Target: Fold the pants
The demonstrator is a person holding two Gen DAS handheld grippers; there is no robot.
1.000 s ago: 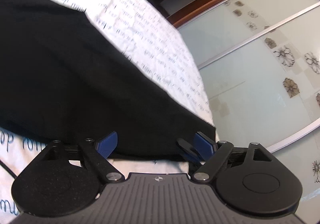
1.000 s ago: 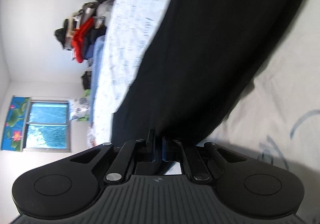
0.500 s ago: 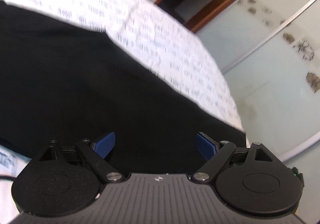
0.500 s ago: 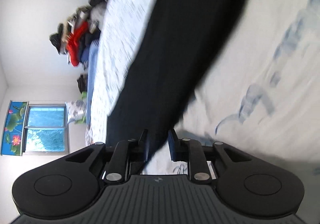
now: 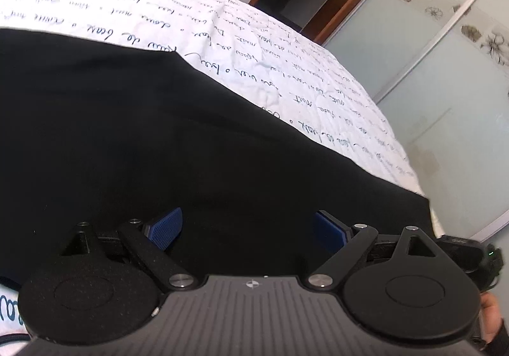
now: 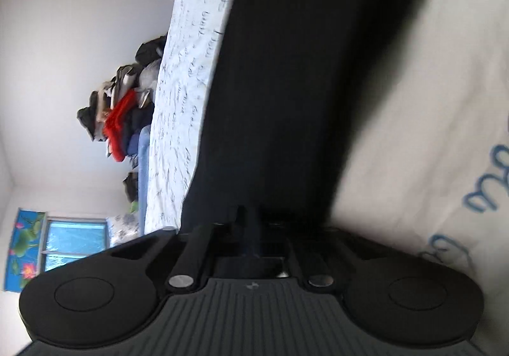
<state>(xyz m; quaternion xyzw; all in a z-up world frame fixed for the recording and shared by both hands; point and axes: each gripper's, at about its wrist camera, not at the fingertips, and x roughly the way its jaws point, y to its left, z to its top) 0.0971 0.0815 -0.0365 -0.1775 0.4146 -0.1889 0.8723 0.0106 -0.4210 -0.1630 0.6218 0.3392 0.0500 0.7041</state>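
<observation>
Black pants [image 5: 159, 140] lie spread flat on a white bedspread [image 5: 241, 47] printed with blue handwriting. My left gripper [image 5: 248, 225] hangs low over the pants near their right-hand end, open wide, with its blue pads [image 5: 165, 224] apart and only flat fabric between them. In the right wrist view the pants [image 6: 286, 85] run away from me as a long dark band. My right gripper [image 6: 251, 222] is shut at the band's near end, its fingers together in the dark cloth and seemingly pinching it.
A sliding wardrobe with frosted flower-print panels [image 5: 445, 76] stands beyond the bed's edge. A heap of clothes [image 6: 124, 120] lies at the bed's far side below a white wall, near a window [image 6: 73, 241]. A hand [image 5: 491, 314] shows by the left gripper.
My left gripper has rolled and moved further over the pants, staying open. My right gripper parted its fingers a little, shifted sideways onto the pants' end, and shut again.
</observation>
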